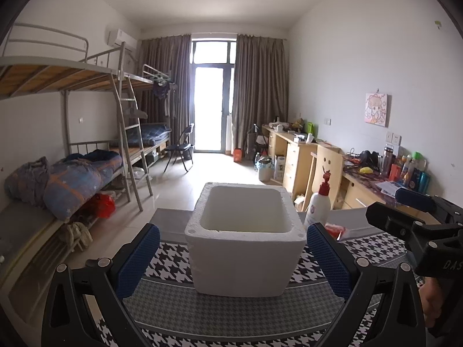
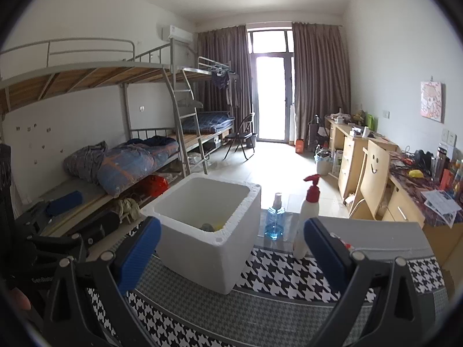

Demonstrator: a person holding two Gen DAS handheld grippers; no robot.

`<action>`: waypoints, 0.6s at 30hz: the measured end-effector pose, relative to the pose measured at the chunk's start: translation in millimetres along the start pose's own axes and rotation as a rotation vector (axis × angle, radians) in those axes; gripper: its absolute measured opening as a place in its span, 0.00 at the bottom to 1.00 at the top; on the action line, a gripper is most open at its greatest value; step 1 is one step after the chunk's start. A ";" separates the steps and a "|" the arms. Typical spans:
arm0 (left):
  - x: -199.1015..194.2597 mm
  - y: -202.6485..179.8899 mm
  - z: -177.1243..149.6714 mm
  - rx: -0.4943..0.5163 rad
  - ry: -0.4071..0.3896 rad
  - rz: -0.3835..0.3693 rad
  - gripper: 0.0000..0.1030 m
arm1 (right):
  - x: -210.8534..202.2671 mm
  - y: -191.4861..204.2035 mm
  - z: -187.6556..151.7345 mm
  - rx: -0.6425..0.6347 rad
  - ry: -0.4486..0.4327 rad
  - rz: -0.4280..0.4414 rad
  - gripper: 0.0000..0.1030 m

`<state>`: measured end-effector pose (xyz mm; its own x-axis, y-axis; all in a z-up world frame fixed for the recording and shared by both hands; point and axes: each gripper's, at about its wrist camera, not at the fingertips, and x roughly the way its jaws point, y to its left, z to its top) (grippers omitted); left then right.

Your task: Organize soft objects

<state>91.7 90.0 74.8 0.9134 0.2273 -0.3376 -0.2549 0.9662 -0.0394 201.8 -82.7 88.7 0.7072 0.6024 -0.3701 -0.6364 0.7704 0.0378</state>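
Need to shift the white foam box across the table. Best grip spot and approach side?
Judgement: pinch one wall of the white foam box at its thick rim, from above. The whole body looks wider than the open right gripper in this view, and the top is open, so one finger can go inside. Use the near wall; the pump bottle and blue spray bottle stand near its right side.

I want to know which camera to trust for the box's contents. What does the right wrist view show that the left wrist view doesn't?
Only the right wrist view: something yellow and grey inside the foam box, plus a blue spray bottle. Only the left wrist view: the box's interior looks bare from its angle. Both: the box, the white pump bottle and the houndstooth mat.
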 end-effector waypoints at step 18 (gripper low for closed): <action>-34.1 -13.7 -21.0 0.012 -0.062 -0.019 0.99 | -29.8 2.3 -30.3 -0.008 -0.029 -0.043 0.99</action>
<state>57.3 66.4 67.1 0.9360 0.2159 -0.2780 -0.2341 0.9716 -0.0336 169.9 -105.2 71.6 0.7428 0.5746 -0.3437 -0.6074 0.7942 0.0151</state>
